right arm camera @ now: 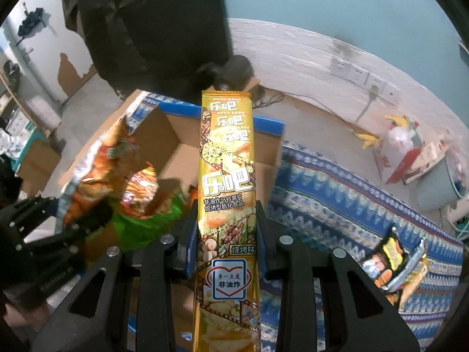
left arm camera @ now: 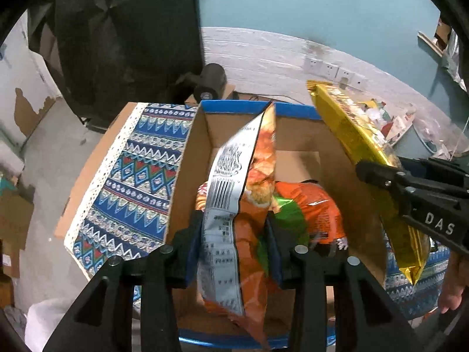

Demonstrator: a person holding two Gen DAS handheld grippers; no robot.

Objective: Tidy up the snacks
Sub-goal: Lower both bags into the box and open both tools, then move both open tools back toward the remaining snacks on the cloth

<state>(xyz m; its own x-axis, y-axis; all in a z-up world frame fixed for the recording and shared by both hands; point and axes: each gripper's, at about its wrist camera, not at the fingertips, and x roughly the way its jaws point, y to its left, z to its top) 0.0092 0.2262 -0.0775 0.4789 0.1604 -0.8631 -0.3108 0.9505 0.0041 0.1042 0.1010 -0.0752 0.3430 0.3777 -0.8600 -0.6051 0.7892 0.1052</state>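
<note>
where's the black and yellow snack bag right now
In the right wrist view, the black and yellow snack bag lies at lower right on the blue patterned cloth, right of the open cardboard box.

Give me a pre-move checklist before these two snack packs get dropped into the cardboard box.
1. Left gripper around the orange chip bag: ok, though whether the pads press it cannot tell.
2. Right gripper shut on the yellow snack pack: ok.
3. Orange chip bag over the open cardboard box: ok.
4. Yellow snack pack over the box: cannot tell; it hangs near the right wall.
5. Free floor in the box beyond the orange-green bag: ok.
6. Black-yellow packet left on the patterned cloth: not ok, unsorted.
</note>
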